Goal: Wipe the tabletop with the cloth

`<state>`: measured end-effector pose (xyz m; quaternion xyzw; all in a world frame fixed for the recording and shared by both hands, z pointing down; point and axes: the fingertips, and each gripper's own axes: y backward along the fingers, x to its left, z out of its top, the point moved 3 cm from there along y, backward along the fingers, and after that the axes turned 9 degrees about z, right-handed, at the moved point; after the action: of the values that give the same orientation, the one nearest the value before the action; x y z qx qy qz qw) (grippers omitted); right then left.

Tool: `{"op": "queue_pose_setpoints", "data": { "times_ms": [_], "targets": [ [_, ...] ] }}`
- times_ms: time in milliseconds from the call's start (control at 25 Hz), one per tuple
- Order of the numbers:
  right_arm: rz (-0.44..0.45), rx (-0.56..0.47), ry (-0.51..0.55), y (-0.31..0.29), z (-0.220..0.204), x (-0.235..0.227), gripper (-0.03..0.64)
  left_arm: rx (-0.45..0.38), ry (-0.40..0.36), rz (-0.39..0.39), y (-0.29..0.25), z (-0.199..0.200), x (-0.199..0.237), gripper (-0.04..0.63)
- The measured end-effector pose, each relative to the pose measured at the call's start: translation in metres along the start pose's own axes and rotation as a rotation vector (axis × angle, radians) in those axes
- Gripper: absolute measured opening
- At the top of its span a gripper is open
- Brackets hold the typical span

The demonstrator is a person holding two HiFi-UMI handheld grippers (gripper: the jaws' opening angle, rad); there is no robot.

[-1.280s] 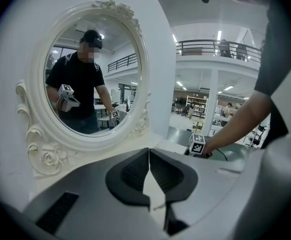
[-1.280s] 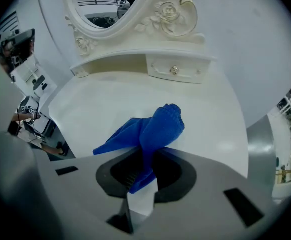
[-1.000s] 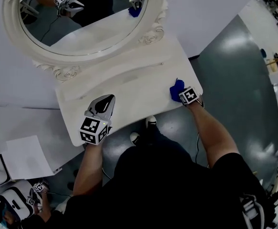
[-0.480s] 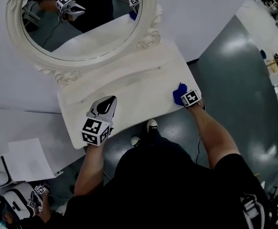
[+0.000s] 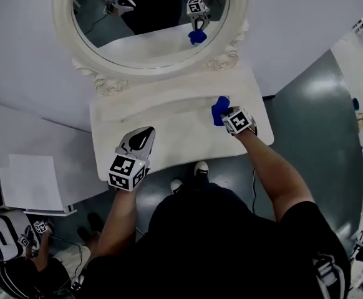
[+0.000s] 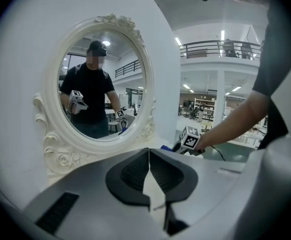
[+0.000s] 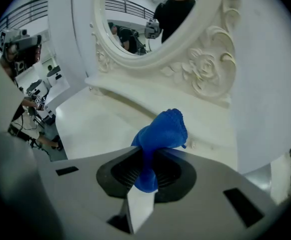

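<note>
Cloth [image 7: 160, 131], blue, clamped in our right gripper [image 7: 148, 159]; left gripper [image 6: 149, 171] closed, empty. We should press it flat along the desk [image 5: 169, 120].

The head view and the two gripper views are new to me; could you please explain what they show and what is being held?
There is no robot here: a person holds a hand tool with two fingers in each hand. The head view comes from a camera on the person's head, looking down at a white tabletop below an oval mirror. Each of the other two pictures comes from a camera riding on one tool, looking along its fingers. The left gripper is over the tabletop's near left part, its fingers together with nothing between them. The right gripper is shut on a bunched blue cloth, at the tabletop's right side near the mirror's base. The marked cubes are part of the tools.
</note>
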<state>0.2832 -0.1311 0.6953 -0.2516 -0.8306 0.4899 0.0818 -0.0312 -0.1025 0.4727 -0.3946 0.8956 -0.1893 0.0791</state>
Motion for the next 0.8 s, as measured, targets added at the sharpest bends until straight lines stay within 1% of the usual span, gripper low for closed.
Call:
{"op": "queue_pose_setpoints", "data": {
  "times_ms": [160, 280, 440, 600, 800],
  "targets": [
    [0.079, -0.049, 0.124, -0.023, 0.083, 0.039, 0.049, -0.002, 0.032, 0.067, 0.019, -0.007, 0.018, 0.014],
    [0.150, -0.095, 0.216, -0.038, 0.143, 0.077, 0.049, -0.002, 0.059, 0.115, 0.033, -0.014, 0.028, 0.014],
    [0.254, -0.148, 0.318, -0.060, 0.209, 0.132, 0.049, 0.009, 0.092, 0.168, 0.048, -0.027, 0.040, 0.014],
    [0.327, -0.166, 0.423, -0.084, 0.257, 0.181, 0.049, 0.017, 0.122, 0.221, 0.059, -0.036, 0.053, 0.014],
    [0.393, -0.159, 0.499, -0.114, 0.291, 0.228, 0.049, 0.019, 0.153, 0.274, 0.071, -0.043, 0.067, 0.014]
  ]
}}
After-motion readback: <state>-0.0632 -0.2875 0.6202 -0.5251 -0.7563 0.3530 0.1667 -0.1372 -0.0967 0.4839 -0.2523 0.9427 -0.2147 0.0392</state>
